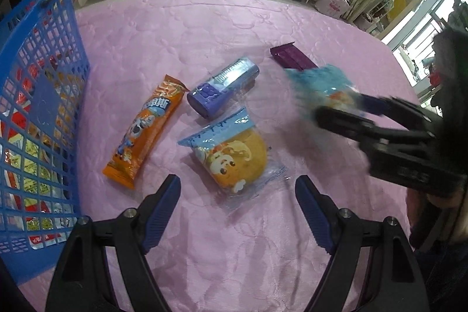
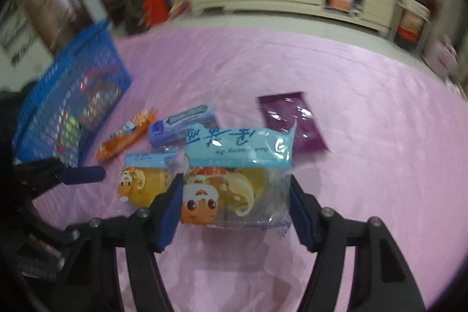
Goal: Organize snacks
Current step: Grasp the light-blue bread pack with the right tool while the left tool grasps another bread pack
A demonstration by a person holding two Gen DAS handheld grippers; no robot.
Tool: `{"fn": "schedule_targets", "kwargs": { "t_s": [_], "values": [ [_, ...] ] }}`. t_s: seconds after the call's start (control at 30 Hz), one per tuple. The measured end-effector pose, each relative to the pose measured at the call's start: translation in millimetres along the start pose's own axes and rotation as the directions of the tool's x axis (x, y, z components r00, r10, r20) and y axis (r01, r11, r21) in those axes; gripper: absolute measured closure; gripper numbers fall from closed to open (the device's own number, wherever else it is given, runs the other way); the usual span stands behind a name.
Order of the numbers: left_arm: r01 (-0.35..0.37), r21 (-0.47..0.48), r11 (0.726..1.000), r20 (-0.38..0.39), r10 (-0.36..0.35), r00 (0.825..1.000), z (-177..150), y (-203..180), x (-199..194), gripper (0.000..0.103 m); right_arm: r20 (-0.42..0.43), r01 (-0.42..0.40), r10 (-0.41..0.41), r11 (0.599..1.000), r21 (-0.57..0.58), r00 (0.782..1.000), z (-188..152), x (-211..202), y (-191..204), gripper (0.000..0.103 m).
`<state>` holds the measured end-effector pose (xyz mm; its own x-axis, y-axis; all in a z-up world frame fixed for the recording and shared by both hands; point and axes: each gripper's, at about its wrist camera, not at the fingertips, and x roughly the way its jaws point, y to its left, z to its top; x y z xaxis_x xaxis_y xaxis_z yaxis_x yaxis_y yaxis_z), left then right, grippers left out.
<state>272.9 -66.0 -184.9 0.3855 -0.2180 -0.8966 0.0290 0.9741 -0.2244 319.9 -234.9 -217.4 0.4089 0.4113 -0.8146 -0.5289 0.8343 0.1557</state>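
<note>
Right now we are clamping a blue-topped cake packet (image 2: 237,180) between the pads of our right gripper (image 2: 234,202), lifted just above the pink bedspread (image 2: 365,136). Our left gripper (image 1: 237,209) is hanging unclenched and empty over a second cake packet (image 1: 234,157) lying on the spread. Beside it are lying an orange snack bar (image 1: 144,133), a lilac biscuit roll (image 1: 223,88) and a purple wrapper (image 2: 294,120). We are seeing the blue basket (image 1: 44,95) at the left, already holding several snack packets.
</note>
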Motion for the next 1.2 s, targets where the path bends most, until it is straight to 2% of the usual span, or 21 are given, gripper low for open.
{"fn": "schedule_targets", "kwargs": {
  "t_s": [0.17, 0.27, 0.4, 0.53, 0.7, 0.87, 1.03, 1.1, 1.17, 1.2],
  "values": [
    [-0.012, -0.023, 1.0, 0.015, 0.012, 1.0, 6, -3, -4, 0.024, 0.021, 0.098, -0.098, 0.995, 0.022, 0.995, -7, -17, -7, 0.033],
    [-0.015, -0.064, 0.998, -0.003, 0.015, 1.0, 14, -3, 1, 0.024, 0.014, 0.092, -0.093, 0.994, 0.05, 0.996, -7, -16, -11, 0.033],
    [-0.027, -0.113, 0.993, -0.029, 0.024, 0.999, 25, -2, 10, 0.024, 0.008, 0.045, -0.046, 0.996, 0.074, 0.999, -2, -10, -17, 0.033],
    [-0.063, -0.135, 0.989, -0.039, 0.058, 0.998, 33, -6, 19, 0.024, 0.017, 0.049, -0.05, 0.997, 0.058, 0.999, 1, -12, -11, 0.033],
    [-0.136, -0.111, 0.984, -0.06, 0.13, 0.99, 47, -14, 33, 0.024, 0.021, 0.063, -0.064, 0.996, 0.059, 0.998, 4, -16, -13, 0.033],
    [-0.162, -0.121, 0.979, -0.094, 0.151, 0.984, 52, -19, 43, 0.024, 0.0, 0.063, -0.064, 0.994, 0.089, 0.998, 4, -13, -22, 0.033],
    [-0.191, -0.083, 0.978, -0.121, 0.18, 0.976, 51, -27, 52, 0.024, -0.02, 0.065, -0.063, 0.994, 0.088, 0.998, 3, -10, -22, 0.033],
    [-0.198, -0.071, 0.978, -0.125, 0.189, 0.974, 51, -31, 55, 0.027, -0.022, 0.061, -0.06, 0.995, 0.085, 0.998, 3, -10, -21, 0.033],
    [-0.216, -0.055, 0.975, -0.112, 0.209, 0.971, 49, -35, 54, 0.037, -0.027, 0.06, -0.058, 0.995, 0.081, 0.998, 3, -9, -20, 0.033],
    [-0.223, -0.049, 0.974, -0.111, 0.217, 0.97, 49, -36, 54, 0.039, -0.032, 0.058, -0.055, 0.995, 0.082, 0.998, 3, -8, -20, 0.033]
  ]
}}
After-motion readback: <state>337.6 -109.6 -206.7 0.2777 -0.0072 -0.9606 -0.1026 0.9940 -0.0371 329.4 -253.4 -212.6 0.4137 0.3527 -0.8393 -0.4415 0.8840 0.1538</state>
